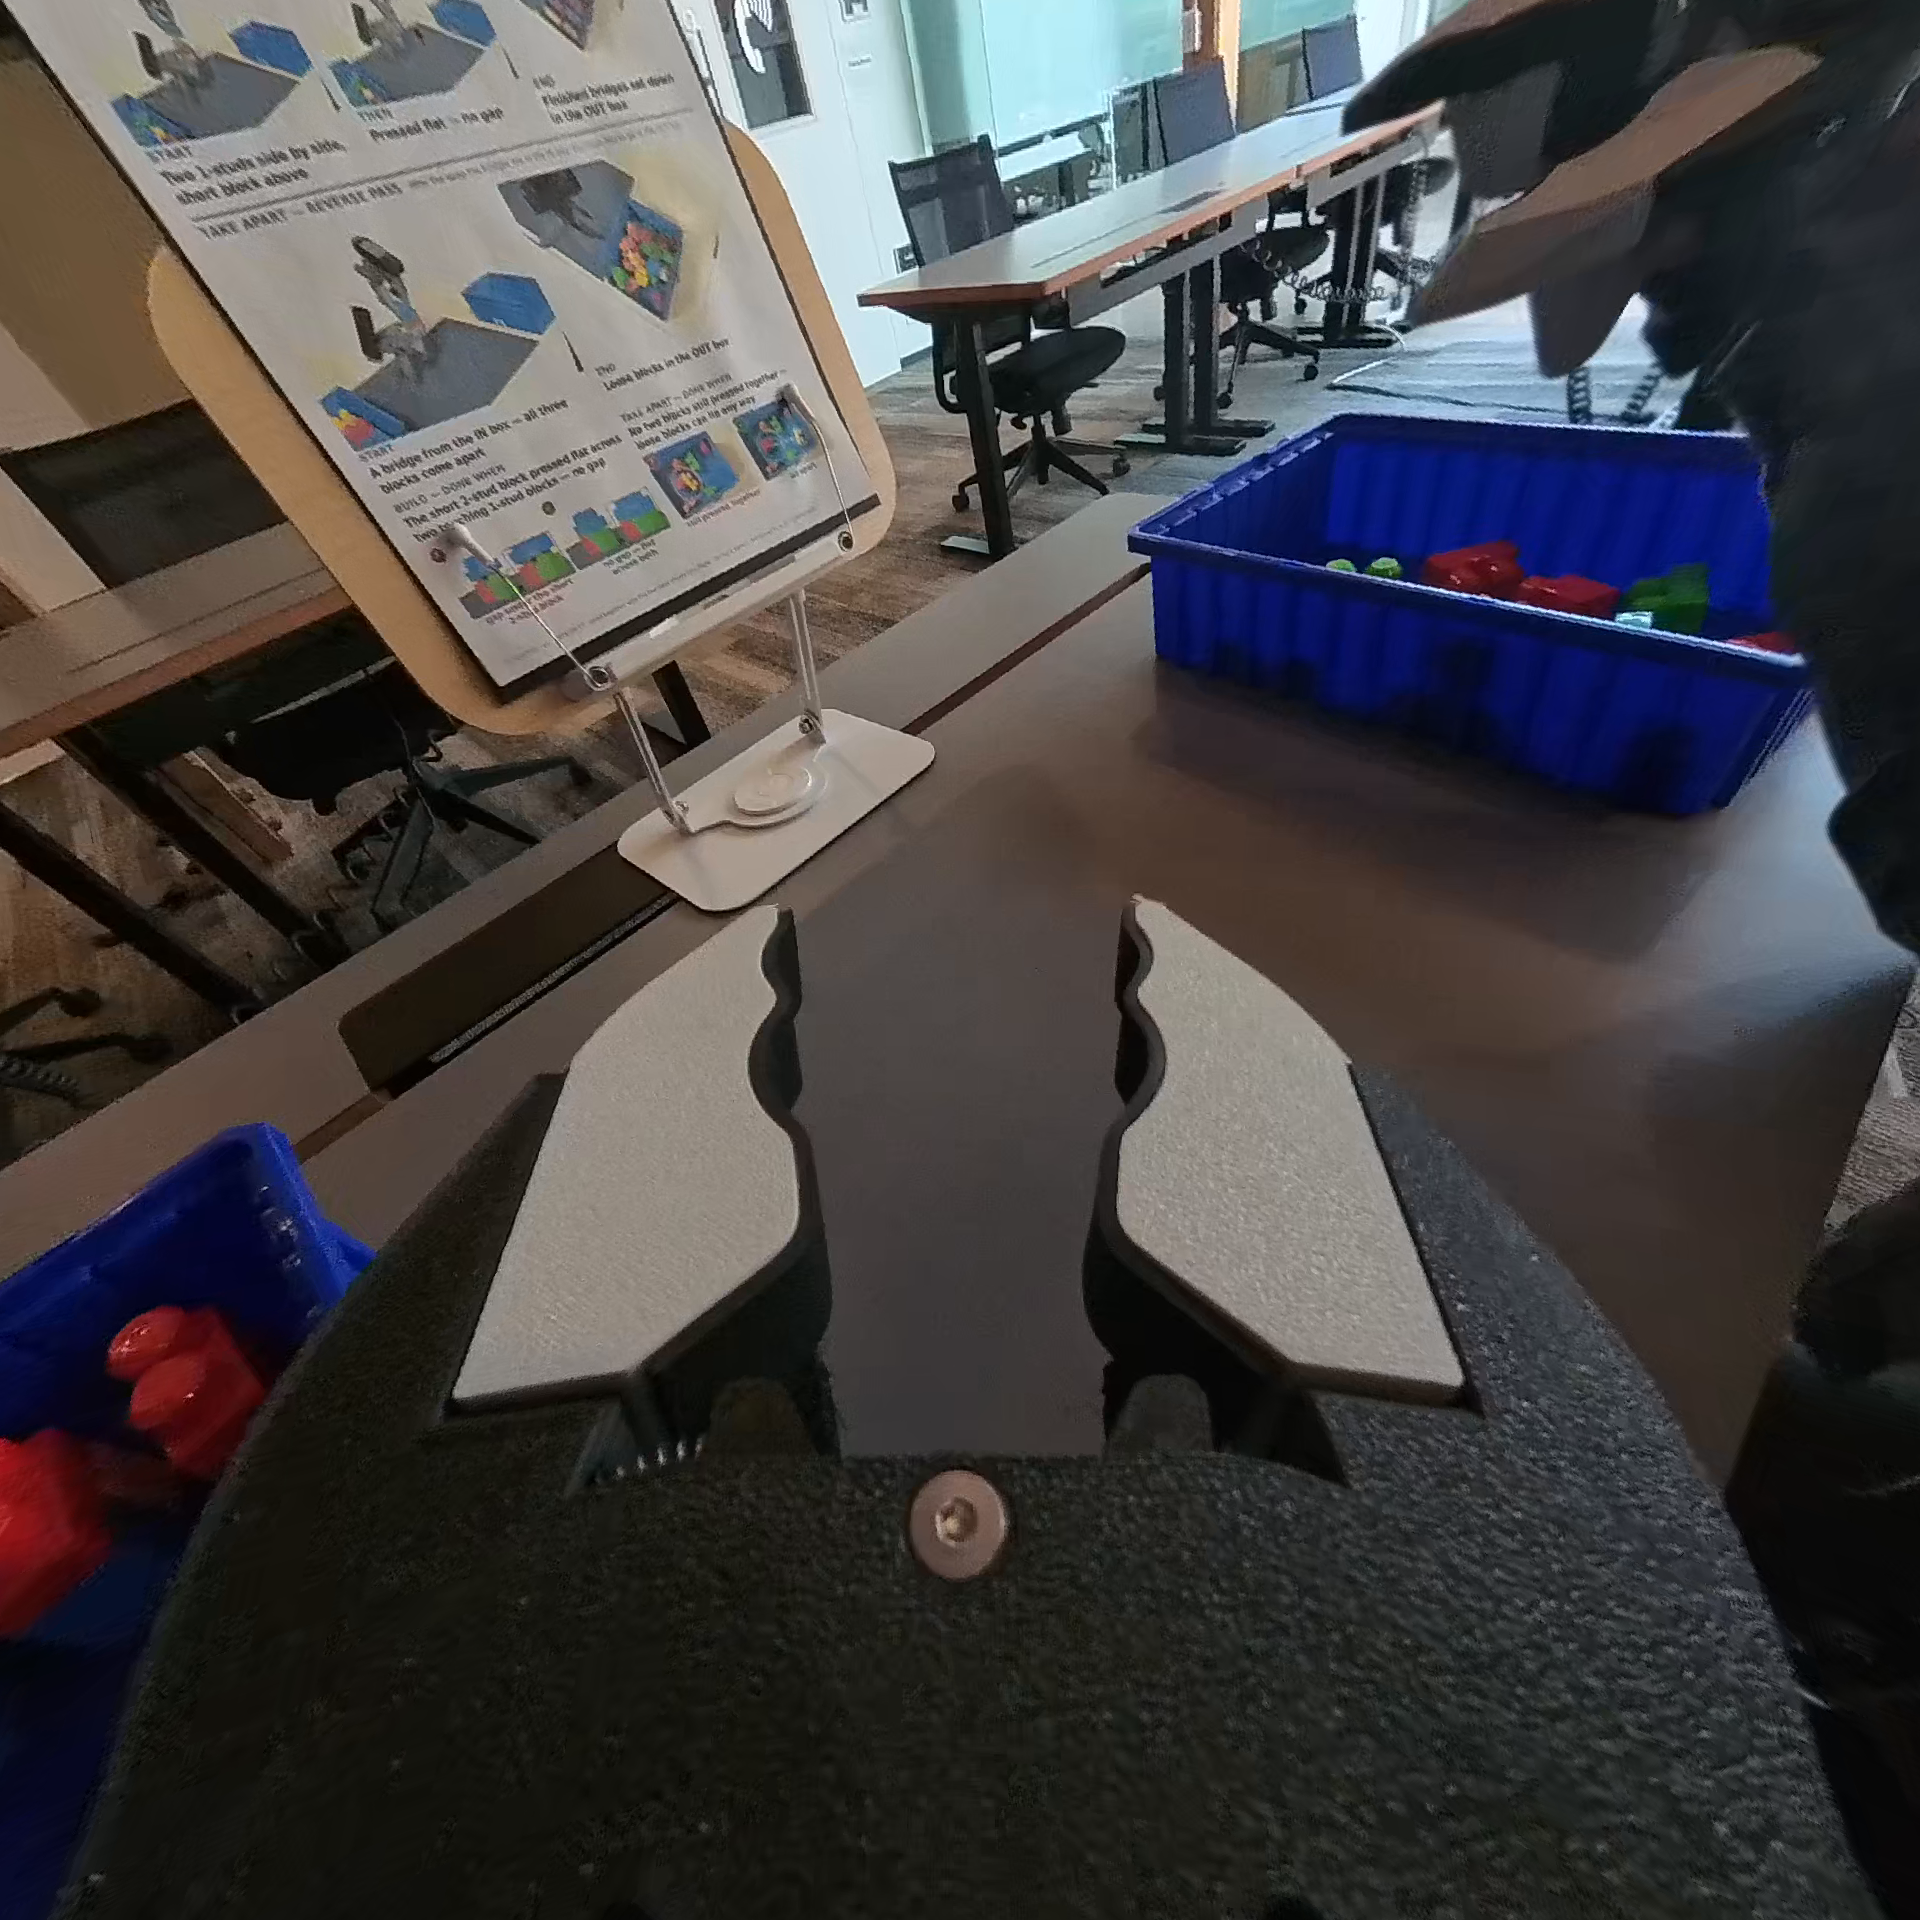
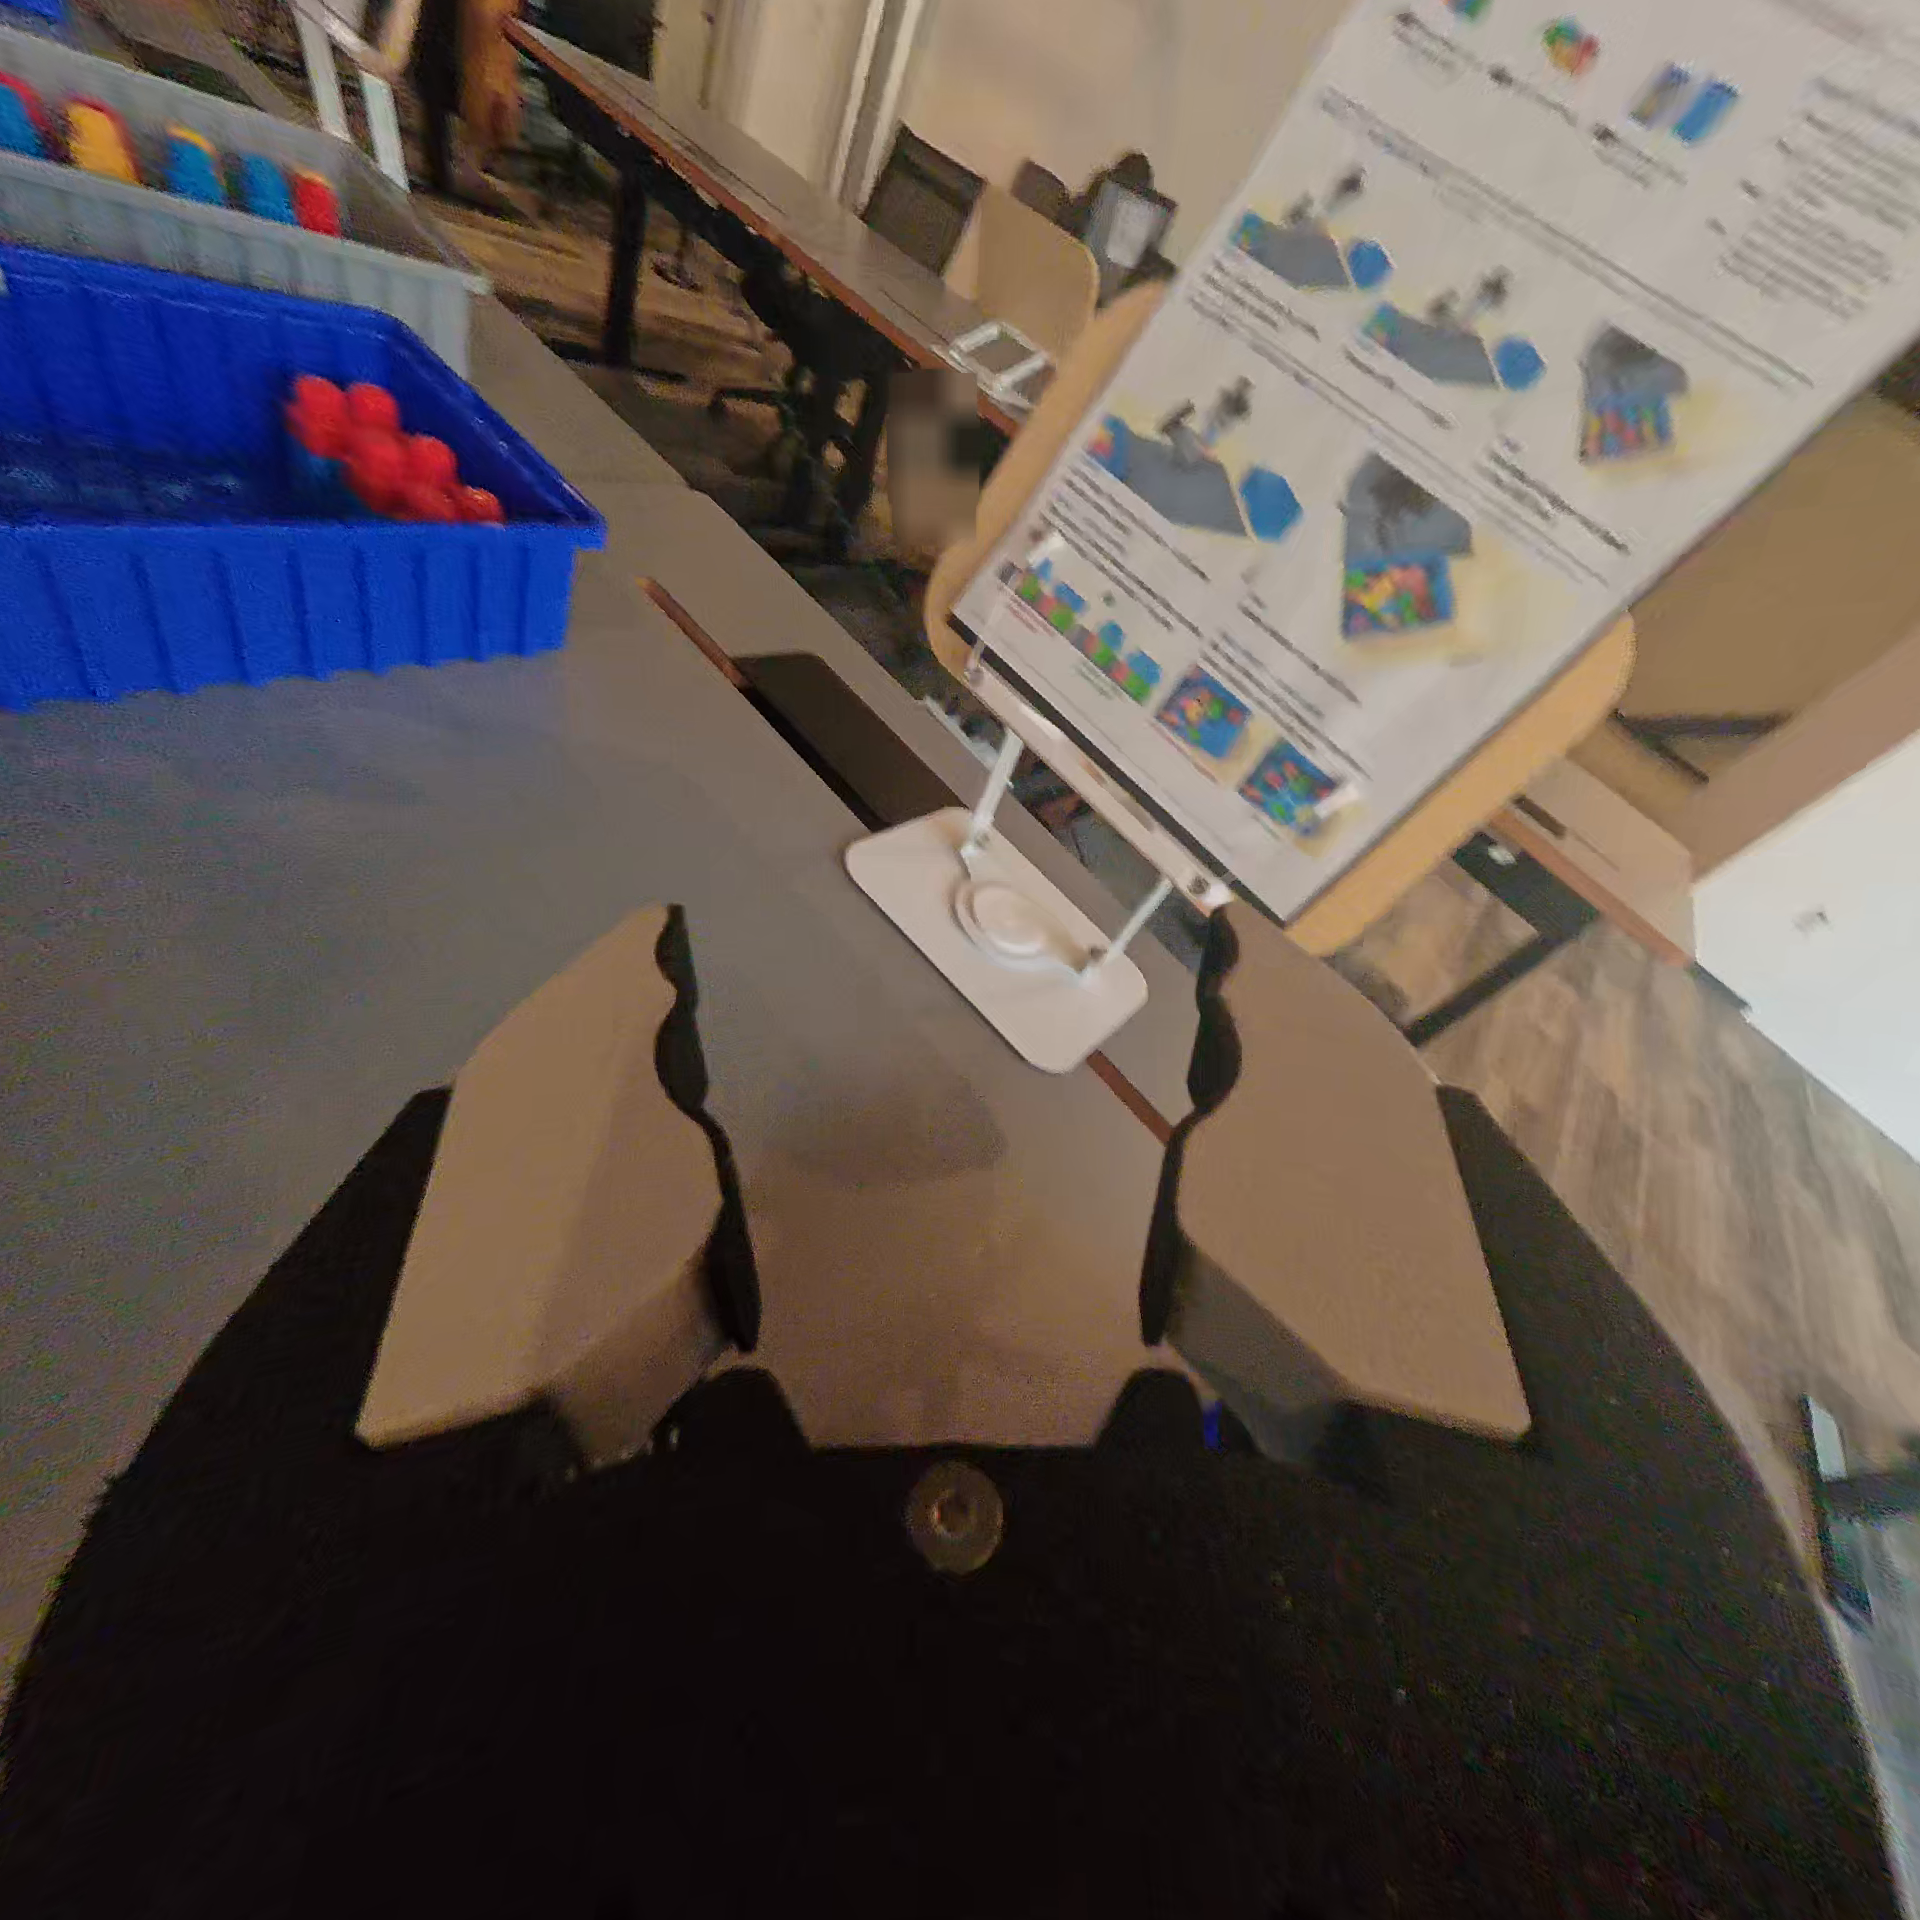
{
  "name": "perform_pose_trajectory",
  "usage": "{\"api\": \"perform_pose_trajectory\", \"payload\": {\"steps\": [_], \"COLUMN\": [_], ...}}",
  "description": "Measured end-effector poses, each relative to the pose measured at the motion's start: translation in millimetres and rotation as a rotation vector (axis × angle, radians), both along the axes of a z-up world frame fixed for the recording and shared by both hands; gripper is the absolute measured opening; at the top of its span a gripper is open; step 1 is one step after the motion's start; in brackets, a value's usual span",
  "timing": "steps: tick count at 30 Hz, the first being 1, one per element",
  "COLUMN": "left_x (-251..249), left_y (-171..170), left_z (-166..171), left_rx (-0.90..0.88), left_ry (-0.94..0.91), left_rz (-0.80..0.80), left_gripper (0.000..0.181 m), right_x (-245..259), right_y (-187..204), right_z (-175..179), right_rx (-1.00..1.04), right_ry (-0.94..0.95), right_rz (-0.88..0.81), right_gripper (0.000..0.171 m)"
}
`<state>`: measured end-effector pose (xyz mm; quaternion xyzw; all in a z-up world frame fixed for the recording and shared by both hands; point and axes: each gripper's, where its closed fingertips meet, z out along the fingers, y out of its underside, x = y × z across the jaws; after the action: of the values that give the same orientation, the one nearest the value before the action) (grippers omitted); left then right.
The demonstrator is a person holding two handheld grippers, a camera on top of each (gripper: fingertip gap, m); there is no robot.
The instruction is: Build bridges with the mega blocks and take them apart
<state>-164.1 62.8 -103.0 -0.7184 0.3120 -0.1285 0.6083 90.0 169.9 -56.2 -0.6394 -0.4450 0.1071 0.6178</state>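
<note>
My left gripper (image 1: 956, 925) is open and empty above the dark table (image 1: 1299, 935). A blue bin (image 1: 1455, 675) stands ahead to the right with red blocks (image 1: 1507, 584) and green blocks (image 1: 1668, 597) in it. Another blue bin (image 1: 197, 1216) at the lower left holds red blocks (image 1: 177, 1382). My right gripper (image 2: 945, 925) is open and empty over the table (image 2: 312, 935). In the right wrist view a blue bin (image 2: 291, 613) at the left holds red and blue blocks (image 2: 384, 457). The other gripper (image 1: 1621, 197) shows blurred at the left wrist view's upper right.
An instruction sheet on a white stand (image 1: 779, 810) sits at the table's far edge; it also shows in the right wrist view (image 2: 997, 935). A grey bin (image 2: 229, 239) with coloured blocks stands behind the blue bin. Office desks and chairs (image 1: 1039, 353) lie beyond the table.
</note>
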Motion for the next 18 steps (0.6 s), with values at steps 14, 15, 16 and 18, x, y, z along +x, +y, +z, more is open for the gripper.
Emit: {"api": "perform_pose_trajectory", "payload": {"steps": [14, 15, 16, 18], "left_x": [-64, -74, -86, -109], "left_y": [-9, -9, -9, -9], "left_z": [14, 14, 15, 18], "left_rx": [0.038, 0.032, 0.026, 0.007], "left_ry": [0.011, 0.023, 0.028, 0.029], "left_rz": [0.180, 0.204, 0.230, 0.265], "left_gripper": [0.058, 0.058, 0.058, 0.057], "right_x": [-46, -43, -39, -31], "right_y": [1, 2, 3, 6], "right_z": [-4, -5, -6, -5], "right_rx": [0.001, -0.003, -0.008, -0.011], "right_ry": [0.004, -0.005, -0.011, 0.001], "right_rz": [0.130, 0.122, 0.113, 0.093], "right_gripper": [0.085, 0.085, 0.085, 0.085]}}
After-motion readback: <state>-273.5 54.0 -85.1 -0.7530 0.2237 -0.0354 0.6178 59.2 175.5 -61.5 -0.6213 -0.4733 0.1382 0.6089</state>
